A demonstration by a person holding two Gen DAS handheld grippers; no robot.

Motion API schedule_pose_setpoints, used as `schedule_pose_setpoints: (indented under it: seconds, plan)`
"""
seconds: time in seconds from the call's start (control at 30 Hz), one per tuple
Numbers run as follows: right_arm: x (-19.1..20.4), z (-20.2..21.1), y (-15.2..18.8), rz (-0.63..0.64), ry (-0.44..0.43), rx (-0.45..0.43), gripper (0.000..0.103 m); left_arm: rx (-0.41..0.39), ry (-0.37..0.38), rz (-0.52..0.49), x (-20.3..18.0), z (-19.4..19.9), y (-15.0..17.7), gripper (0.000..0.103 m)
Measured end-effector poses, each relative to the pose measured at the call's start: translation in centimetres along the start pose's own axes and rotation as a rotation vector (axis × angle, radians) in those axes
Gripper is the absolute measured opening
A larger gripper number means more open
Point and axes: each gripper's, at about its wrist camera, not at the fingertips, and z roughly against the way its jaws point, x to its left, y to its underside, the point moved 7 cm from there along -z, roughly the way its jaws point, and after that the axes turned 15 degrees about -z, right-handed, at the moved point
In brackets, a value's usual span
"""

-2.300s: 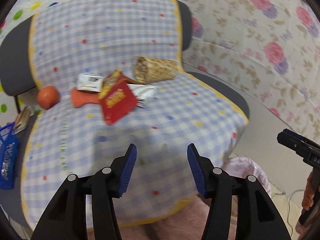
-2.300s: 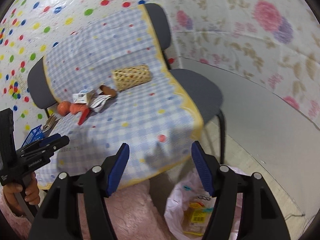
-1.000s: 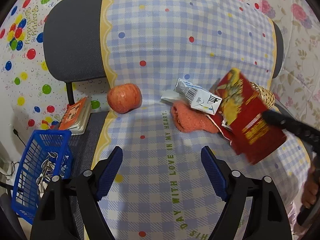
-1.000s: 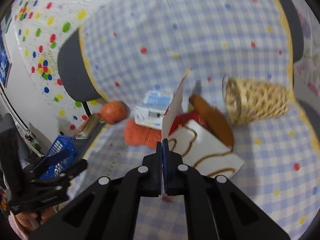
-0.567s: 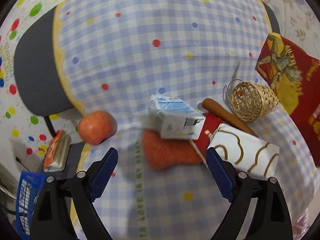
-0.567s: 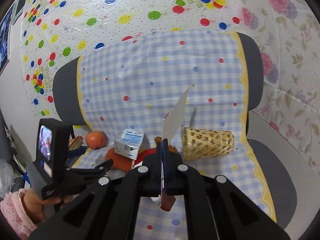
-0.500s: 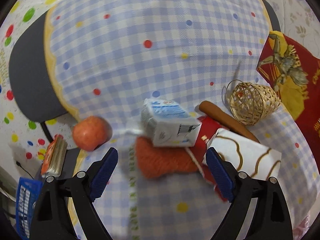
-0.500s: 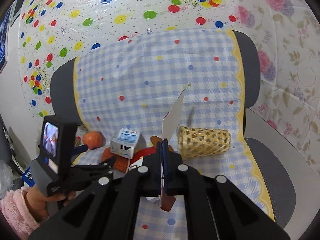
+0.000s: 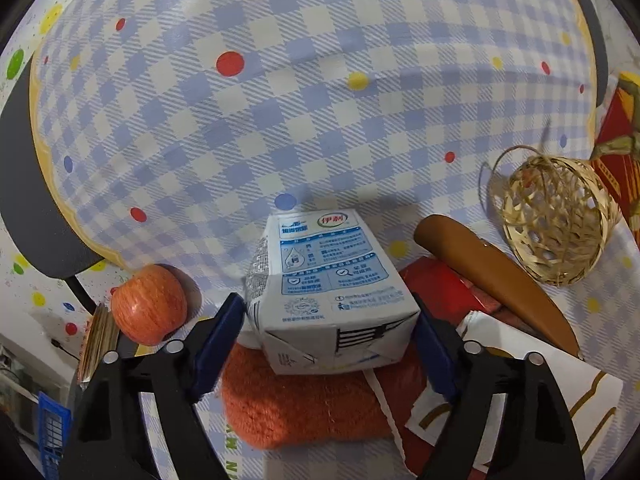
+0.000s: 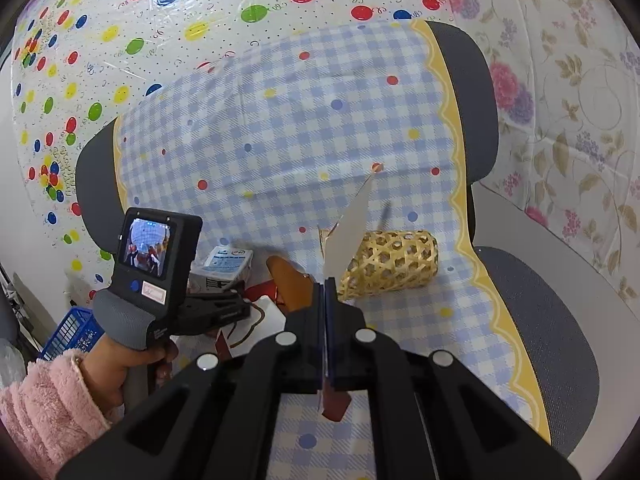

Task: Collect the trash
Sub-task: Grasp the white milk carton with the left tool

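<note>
Since half a second ago the left gripper [image 9: 328,320] has come down around the blue-and-white milk carton [image 9: 326,280], which lies on an orange knitted cloth [image 9: 308,396] on the checked chair cover [image 9: 320,100]. Its jaws have just been narrowing and now flank the carton; whether the pads press on it I cannot tell. The right gripper [image 10: 325,308] stays clenched on the flat red-and-white wrapper [image 10: 348,232], lifted above the seat, near the woven bamboo basket [image 10: 392,264].

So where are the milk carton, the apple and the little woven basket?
milk carton [image 9: 332,264], left wrist view, on its printed blue-and-white top face.
apple [image 9: 149,309], left wrist view, middle of its red skin.
woven basket [image 10: 394,265], right wrist view, on its side wall.
</note>
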Motion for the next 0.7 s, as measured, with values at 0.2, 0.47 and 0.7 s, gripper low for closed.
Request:
schedule_pose_setpoints:
  seconds: [0.2, 0.47, 0.7]
  plan:
    - [0.3, 2.0, 0.3, 0.0, -0.016, -0.018, 0.002, -0.115, 0.046, 0.071, 3.1, 4.1, 1.4, 0.075]
    - [1.2, 5.5, 1.5, 0.004, -0.042, -0.036, 0.002, -0.253, 0.136, 0.112, 4.4, 14.2, 5.1, 0.074]
    - [1.1, 8.7, 4.3, 0.009, -0.03, -0.02, 0.002, -0.276, 0.201, 0.097, 1.3, 19.3, 9.3, 0.074]
